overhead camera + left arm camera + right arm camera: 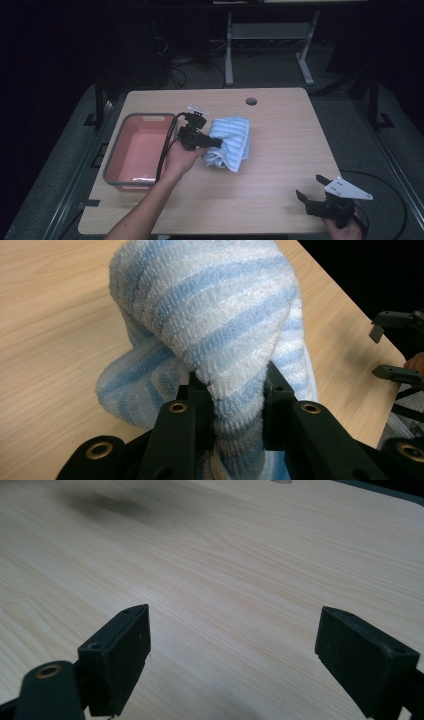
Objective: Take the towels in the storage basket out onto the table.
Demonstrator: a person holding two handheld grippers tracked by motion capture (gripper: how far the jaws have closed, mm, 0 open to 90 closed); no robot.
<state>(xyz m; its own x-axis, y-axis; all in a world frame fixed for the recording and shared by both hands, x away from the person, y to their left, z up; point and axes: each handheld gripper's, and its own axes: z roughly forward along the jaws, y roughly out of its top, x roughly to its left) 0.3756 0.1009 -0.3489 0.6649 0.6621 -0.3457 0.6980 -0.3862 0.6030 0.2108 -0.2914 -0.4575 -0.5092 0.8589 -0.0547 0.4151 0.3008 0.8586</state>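
A blue and white striped towel (231, 142) lies bunched near the middle of the wooden table (280, 130). My left gripper (216, 142) reaches into the towel's left side, its jaws shut on a fold. In the left gripper view the cloth (220, 325) hangs over the jaws, pinched between the two black fingers (280, 405), one loop lifted off the tabletop. My right gripper (311, 188) rests near the table's front right corner, open with nothing between its jaws. The right gripper view shows its wide-apart pads (367, 655) over bare wood.
A pink tub with a grey rim (116, 150) stands at the left side of the table, just left of my left hand. A round cable hole (251, 101) sits near the far edge. Beyond the table stands a metal desk frame (270, 45).
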